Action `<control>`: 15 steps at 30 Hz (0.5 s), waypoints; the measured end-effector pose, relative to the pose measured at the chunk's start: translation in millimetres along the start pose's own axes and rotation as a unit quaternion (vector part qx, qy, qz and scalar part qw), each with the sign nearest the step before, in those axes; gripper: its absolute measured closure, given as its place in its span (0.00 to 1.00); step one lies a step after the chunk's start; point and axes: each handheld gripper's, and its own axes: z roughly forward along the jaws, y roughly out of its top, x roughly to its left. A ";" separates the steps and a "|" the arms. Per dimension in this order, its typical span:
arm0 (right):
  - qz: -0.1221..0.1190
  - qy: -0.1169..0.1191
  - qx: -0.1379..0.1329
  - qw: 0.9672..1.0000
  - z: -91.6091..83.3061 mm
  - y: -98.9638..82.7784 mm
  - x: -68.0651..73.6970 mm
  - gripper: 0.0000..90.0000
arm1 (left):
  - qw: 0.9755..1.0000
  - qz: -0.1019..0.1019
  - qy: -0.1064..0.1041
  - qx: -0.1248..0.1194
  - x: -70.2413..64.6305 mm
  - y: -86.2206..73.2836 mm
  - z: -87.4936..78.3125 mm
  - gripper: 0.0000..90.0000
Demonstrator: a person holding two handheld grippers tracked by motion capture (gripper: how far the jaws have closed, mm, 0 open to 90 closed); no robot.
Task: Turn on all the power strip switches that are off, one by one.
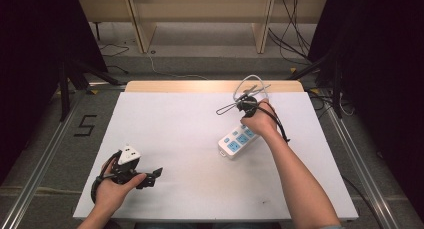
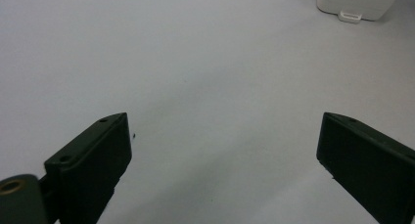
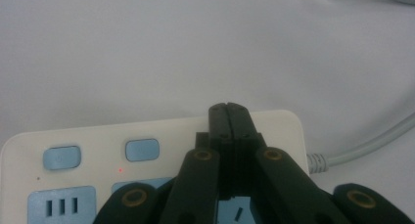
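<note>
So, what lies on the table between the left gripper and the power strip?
Nothing: in the high view, bare white table separates the left gripper from the power strip. The left gripper view shows the same bare stretch.

Power strip [image 1: 238,139] on table [image 1: 175,124], right of centre, lying diagonally. Its cable [image 1: 248,84] loops behind, toward upper edge. Right gripper [image 1: 247,105] over strip's far end. Left gripper [image 1: 150,176] lower left, well apart from strip.

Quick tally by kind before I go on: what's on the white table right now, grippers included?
Grippers: 2 (left gripper, jaws apart; right gripper, jaws closed over the strip)
Power strips: 1 (white power strip with blue sockets)
Cables: 1 (grey cable from the strip)
Total: 4
</note>
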 end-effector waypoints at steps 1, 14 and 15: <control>0.001 0.000 0.000 1.000 0.1 0.1 0.0 1.00 | 1.000 0.000 0.000 0.000 0.0 0.0 0.0 0.06; 0.001 -0.001 0.009 1.000 4.6 0.8 -0.5 1.00 | 1.000 0.001 0.000 0.000 0.0 0.0 0.1 0.07; -0.001 -0.001 0.010 1.000 4.7 1.3 -0.2 1.00 | 1.000 0.000 0.000 0.000 0.0 0.0 0.1 0.06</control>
